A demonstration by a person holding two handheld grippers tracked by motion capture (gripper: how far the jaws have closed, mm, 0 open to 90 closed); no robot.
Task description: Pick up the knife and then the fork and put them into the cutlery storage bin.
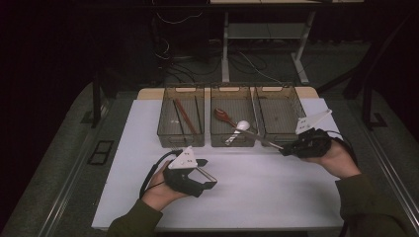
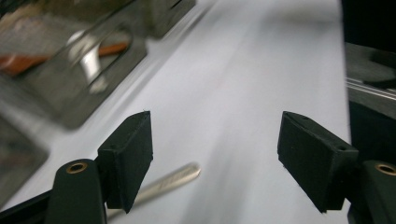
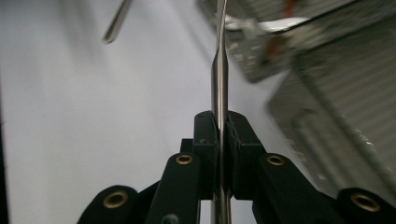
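Right gripper (image 3: 219,140) jaws clamp metal utensil (image 3: 219,79), left gripper (image 2: 215,158) jaws apart, empty.

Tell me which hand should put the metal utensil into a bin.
Right. The right gripper is already shut on the metal utensil, close to the middle bin and right bin. The left gripper is open, nothing pressed between its pads, and farther from the bins.

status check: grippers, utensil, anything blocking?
Right gripper shut on metal utensil, reaching toward middle basket. Left gripper open, nothing between pads. Path looks clear.
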